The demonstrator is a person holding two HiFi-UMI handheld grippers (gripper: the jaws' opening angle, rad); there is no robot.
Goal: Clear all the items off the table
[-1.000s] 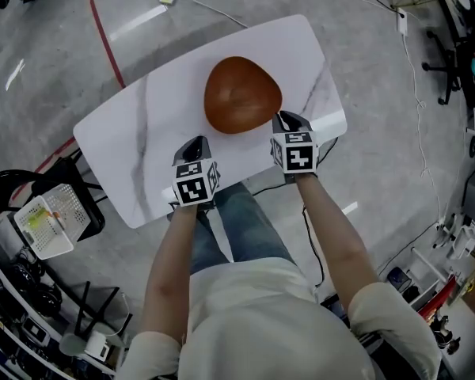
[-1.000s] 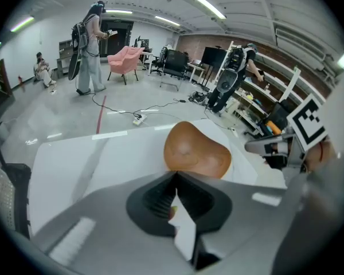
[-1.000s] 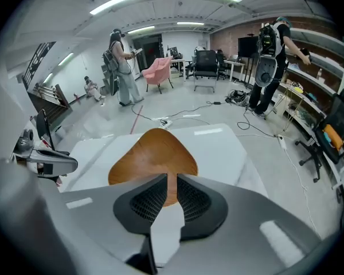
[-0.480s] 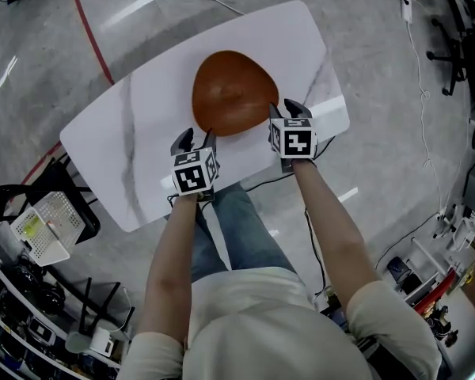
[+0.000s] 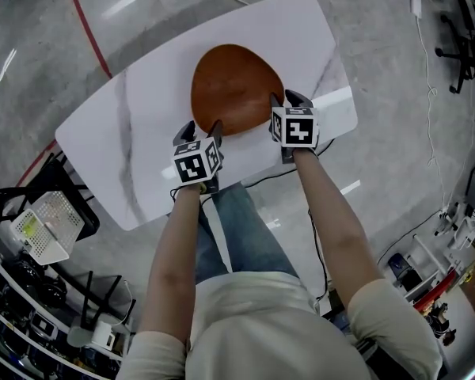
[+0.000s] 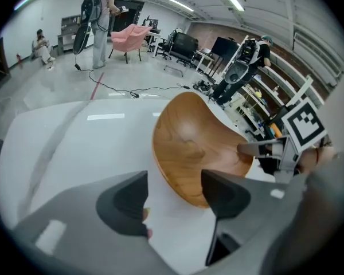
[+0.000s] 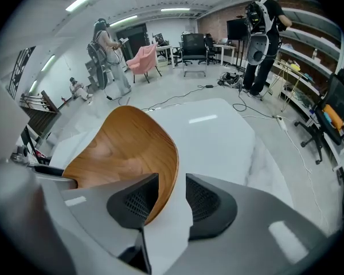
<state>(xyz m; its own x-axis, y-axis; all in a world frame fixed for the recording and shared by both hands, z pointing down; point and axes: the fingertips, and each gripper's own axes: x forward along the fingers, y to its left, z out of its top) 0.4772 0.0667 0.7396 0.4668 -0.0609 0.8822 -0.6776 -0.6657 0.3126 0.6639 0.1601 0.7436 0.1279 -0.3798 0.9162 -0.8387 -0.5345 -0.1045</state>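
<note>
A white, grey-veined table [image 5: 134, 145] is seen from above, with a single brown wooden bowl [image 5: 233, 85] resting upright near its middle. Two hand-held grippers are brought to the bowl's near edge, one at each side.

The left gripper [image 5: 202, 127] is held at the bowl's near left rim. In the left gripper view, its jaws [image 6: 175, 196] are spread wide, having just been opening. Mostly bare table [image 6: 74, 148] is seen between them, with the rim of the bowl [image 6: 195, 148] just at the right-hand jaw. Whether that jaw touches the wood cannot be told. Nothing is gripped.

The right gripper [image 5: 286, 99] is set at the bowl's near right rim. In the right gripper view, its jaws [image 7: 172, 202] are parted only partway, having just been opening. The thin rim of the bowl [image 7: 123, 153] is straddled, with one jaw inside and one outside over the table [image 7: 218, 142]. A gap is visible beside the rim, so it is not clamped.
</note>
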